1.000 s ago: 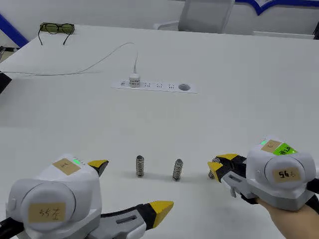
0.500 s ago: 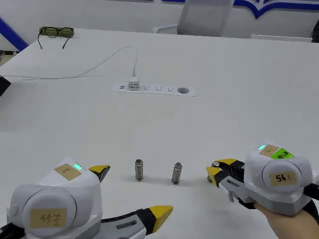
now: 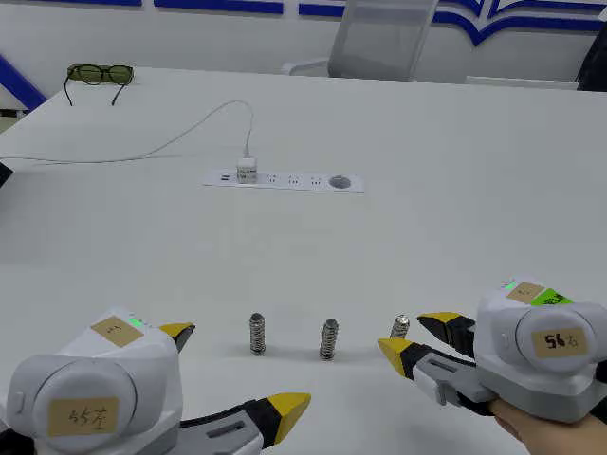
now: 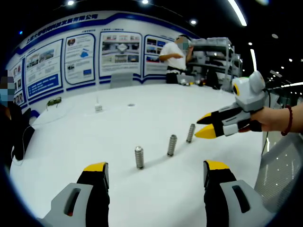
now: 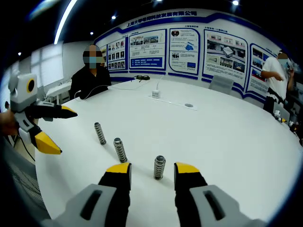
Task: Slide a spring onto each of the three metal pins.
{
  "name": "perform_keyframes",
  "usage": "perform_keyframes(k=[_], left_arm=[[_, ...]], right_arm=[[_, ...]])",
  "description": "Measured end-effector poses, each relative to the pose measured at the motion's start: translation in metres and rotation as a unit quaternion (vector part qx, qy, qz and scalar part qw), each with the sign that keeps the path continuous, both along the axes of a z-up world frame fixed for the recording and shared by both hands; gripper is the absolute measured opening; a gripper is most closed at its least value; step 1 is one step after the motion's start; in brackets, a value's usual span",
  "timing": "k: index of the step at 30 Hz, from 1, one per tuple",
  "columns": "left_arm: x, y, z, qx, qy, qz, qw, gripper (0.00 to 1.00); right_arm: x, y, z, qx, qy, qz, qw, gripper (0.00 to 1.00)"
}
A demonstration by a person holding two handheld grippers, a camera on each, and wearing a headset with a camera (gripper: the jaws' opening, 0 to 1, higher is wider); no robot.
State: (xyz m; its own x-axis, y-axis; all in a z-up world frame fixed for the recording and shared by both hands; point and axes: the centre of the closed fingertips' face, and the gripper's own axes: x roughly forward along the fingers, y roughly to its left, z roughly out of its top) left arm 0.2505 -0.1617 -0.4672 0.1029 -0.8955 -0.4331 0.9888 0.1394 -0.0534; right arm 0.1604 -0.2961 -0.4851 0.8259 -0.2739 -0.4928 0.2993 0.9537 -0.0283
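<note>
Three metal pins stand upright in one row on the white table [image 3: 455, 190], well apart from each other. Each has a coil spring around its shaft. In the head view they are the left pin [image 3: 257, 334], the middle pin [image 3: 328, 338] and the right pin [image 3: 399, 327].

The right gripper [image 3: 417, 334] is held by a hand at the row's right end, and its two yellow-tipped jaws are spread moderately. In the right gripper view the right pin stands in the gap at the jaw tips, closer to one jaw. A sliver of table shows on both sides of the pin, so the jaws hold nothing.

The left gripper [image 3: 233, 370] sits low at the near left edge of the head view. Its two jaws are spread much wider and are empty. In the left gripper view all three pins stand ahead of those jaws, and the nearest is the left pin, clear of both tips.

Farther back on the table lies one white power strip [image 3: 285, 179]. One white plug [image 3: 247, 172] sits in it, and one thin cable [image 3: 171, 142] runs off to the left. One pair of dark glasses [image 3: 99, 73] rests near the far left corner. One grey chair [image 3: 379, 38] stands behind the far edge.

The right gripper view shows one seated person [image 5: 92, 71] at the table and another person [image 5: 279, 71] standing at the right.
</note>
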Motion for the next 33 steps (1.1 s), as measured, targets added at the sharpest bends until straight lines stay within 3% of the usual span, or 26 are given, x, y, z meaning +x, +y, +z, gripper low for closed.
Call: perform_keyframes(k=[5,7,10,18,33], left_arm=[[0.003,0.003,0.003,0.007,-0.01,0.001,0.9999,0.83],[0.003,0.004,0.004,0.009,-0.005,0.003,0.9999,0.83],[0.004,0.007,0.003,0.017,-0.007,0.003,0.9998,0.84],[0.001,0.014,0.01,0.016,-0.009,0.001,0.9998,0.87],[-0.007,0.027,0.016,0.016,-0.014,-0.009,0.9997,0.93]], right_arm=[[-0.006,0.008,0.009,0.021,-0.013,0.001,0.9997,0.47],[-0.008,0.01,0.011,0.024,-0.013,0.003,0.9996,0.5],[-0.012,0.015,0.018,0.052,-0.025,0.002,0.9984,0.54],[-0.023,0.026,0.033,0.064,-0.044,0.008,0.9969,0.62],[-0.037,0.048,0.038,0.062,-0.048,0.033,0.9964,0.73]])
